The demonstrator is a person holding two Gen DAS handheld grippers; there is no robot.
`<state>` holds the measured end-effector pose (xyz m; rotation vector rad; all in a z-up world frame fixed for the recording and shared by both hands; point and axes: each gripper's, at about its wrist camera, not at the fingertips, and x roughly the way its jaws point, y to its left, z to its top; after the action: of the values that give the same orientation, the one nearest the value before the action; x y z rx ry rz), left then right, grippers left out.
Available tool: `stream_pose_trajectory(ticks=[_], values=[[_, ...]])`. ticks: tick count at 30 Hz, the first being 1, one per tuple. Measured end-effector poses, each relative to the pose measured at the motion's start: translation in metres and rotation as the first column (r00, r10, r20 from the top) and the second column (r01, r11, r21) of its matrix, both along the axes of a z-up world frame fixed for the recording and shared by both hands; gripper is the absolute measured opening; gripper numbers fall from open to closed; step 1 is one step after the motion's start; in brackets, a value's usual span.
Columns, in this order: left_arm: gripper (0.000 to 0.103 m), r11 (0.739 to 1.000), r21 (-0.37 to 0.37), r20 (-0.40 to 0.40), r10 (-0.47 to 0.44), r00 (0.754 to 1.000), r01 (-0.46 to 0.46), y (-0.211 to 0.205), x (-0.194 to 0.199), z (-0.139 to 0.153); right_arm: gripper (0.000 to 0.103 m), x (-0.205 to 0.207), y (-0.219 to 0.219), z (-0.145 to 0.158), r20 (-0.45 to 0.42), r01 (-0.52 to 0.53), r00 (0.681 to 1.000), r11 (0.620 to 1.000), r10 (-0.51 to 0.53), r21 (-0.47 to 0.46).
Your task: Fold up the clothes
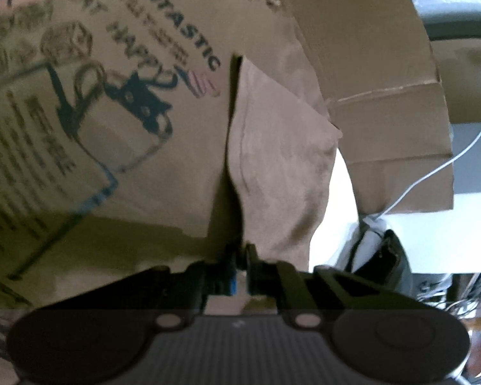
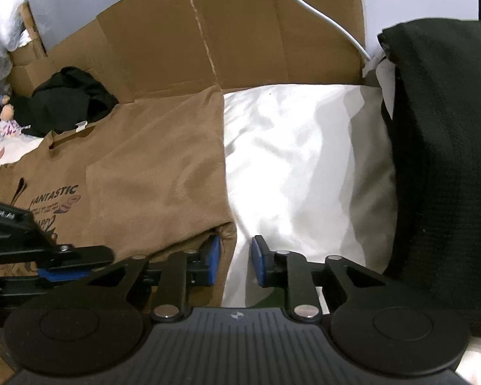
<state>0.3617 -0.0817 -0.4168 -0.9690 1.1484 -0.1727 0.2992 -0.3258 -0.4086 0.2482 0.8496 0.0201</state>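
Up close in the left wrist view, the left gripper (image 1: 240, 256) is pinched tight on a fold of the brown t-shirt (image 1: 163, 134), print reading "FANTASTIC" and "HAPPY". In the right wrist view, the shirt lies spread on the white sheet (image 2: 304, 160); the right gripper (image 2: 235, 260) sits released at its corner.

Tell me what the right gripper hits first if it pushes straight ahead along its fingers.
Most likely the white sheet: the open right gripper points along the sheet just beside the brown T-shirt's folded edge. Further on stands the cardboard wall. Depth is unclear, so its left finger may brush the T-shirt's corner first.
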Motion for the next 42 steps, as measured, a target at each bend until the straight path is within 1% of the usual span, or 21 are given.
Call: stream_pose_trajectory(ticks=[4, 9, 12, 17, 18, 23, 27, 28, 31, 33, 36, 37, 39, 40, 42], values=[[0.005, 0.999, 0.04, 0.014, -0.01, 1.0, 0.009, 0.004, 0.0, 0.004, 0.021, 0.0, 0.0, 0.0, -0.004, 0.001, 1.0, 1.0, -0.001, -0.006], [0.008, 0.995, 0.058, -0.013, -0.077, 0.997, 0.078, -0.001, 0.005, -0.003, 0.021, 0.0, -0.006, 0.003, -0.024, 0.009, 1.0, 1.0, -0.009, 0.017], [0.009, 0.99, 0.09, 0.0, -0.108, 0.994, 0.108, -0.001, 0.007, 0.003, 0.021, 0.0, -0.009, 0.004, -0.036, 0.015, 0.999, 0.999, -0.013, 0.031], [0.019, 0.982, 0.141, 0.022, -0.129, 0.991, 0.125, 0.009, 0.007, 0.016, 0.022, -0.003, -0.01, 0.011, -0.059, 0.022, 0.998, 0.999, -0.019, 0.05], [0.023, 0.98, 0.157, 0.031, -0.129, 0.991, 0.123, 0.013, 0.007, 0.019, 0.022, -0.004, -0.01, 0.014, -0.058, 0.022, 0.998, 0.999, -0.02, 0.046], [0.035, 0.969, 0.22, 0.096, -0.133, 0.986, 0.109, 0.022, 0.021, 0.034, 0.022, -0.01, -0.007, 0.027, -0.01, 0.007, 1.0, 0.999, -0.007, 0.036], [0.045, 0.957, 0.268, 0.147, -0.152, 0.977, 0.109, 0.027, 0.034, 0.041, 0.022, -0.01, -0.004, 0.029, 0.035, -0.001, 0.999, 0.999, -0.001, 0.047], [0.049, 0.952, 0.287, 0.162, -0.162, 0.974, 0.11, 0.028, 0.041, 0.043, 0.022, -0.009, -0.004, 0.03, 0.043, -0.002, 0.999, 0.999, 0.0, 0.049], [0.05, 0.919, 0.372, 0.189, -0.212, 0.959, 0.13, 0.025, 0.06, 0.047, 0.022, -0.007, -0.004, 0.03, 0.069, -0.003, 0.998, 0.998, -0.001, 0.059], [0.05, 0.908, 0.399, 0.199, -0.218, 0.955, 0.125, 0.024, 0.068, 0.049, 0.021, -0.006, -0.003, 0.03, 0.084, -0.008, 0.996, 0.998, 0.003, 0.06], [0.051, 0.899, 0.415, 0.21, -0.242, 0.947, 0.138, 0.031, 0.078, 0.049, 0.02, -0.003, -0.003, 0.027, 0.093, -0.005, 0.996, 0.998, -0.002, 0.067], [0.052, 0.89, 0.434, 0.215, -0.257, 0.942, 0.144, 0.032, 0.083, 0.049, 0.02, -0.002, -0.004, 0.026, 0.091, -0.003, 0.996, 0.997, -0.004, 0.075], [0.053, 0.871, 0.466, 0.225, -0.287, 0.931, 0.156, 0.031, 0.095, 0.049, 0.016, 0.001, -0.004, 0.024, 0.085, -0.002, 0.996, 0.996, -0.005, 0.089], [0.055, 0.867, 0.473, 0.226, -0.292, 0.929, 0.158, 0.027, 0.1, 0.047, 0.015, 0.002, -0.004, 0.023, 0.084, 0.0, 0.996, 0.996, -0.007, 0.091], [0.056, 0.836, 0.522, 0.232, -0.326, 0.916, 0.166, 0.022, 0.109, 0.045, 0.014, 0.004, -0.005, 0.021, 0.085, 0.004, 0.996, 0.995, -0.012, 0.095]])
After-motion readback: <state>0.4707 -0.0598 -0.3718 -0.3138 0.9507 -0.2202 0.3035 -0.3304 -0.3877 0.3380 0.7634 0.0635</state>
